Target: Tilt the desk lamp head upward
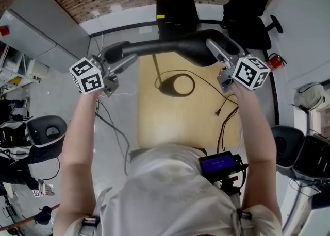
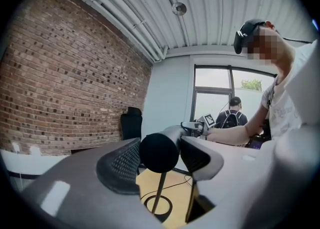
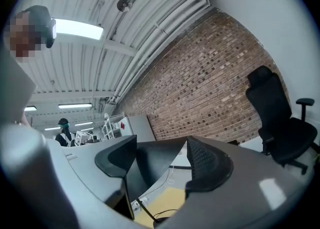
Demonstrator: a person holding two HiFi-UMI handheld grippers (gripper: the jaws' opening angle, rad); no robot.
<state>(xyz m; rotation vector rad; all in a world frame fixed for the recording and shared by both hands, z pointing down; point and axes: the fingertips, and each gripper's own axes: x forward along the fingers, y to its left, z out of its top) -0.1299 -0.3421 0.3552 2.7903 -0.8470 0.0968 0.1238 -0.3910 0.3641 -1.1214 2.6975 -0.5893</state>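
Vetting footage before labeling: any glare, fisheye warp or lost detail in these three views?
Head view: evenly lit, sharp; the black lamp head shows little surface detail. Left gripper view: strong fisheye, black corners, brick wall bows, window washed out. Right gripper view: same vignette, ceiling light blown out.
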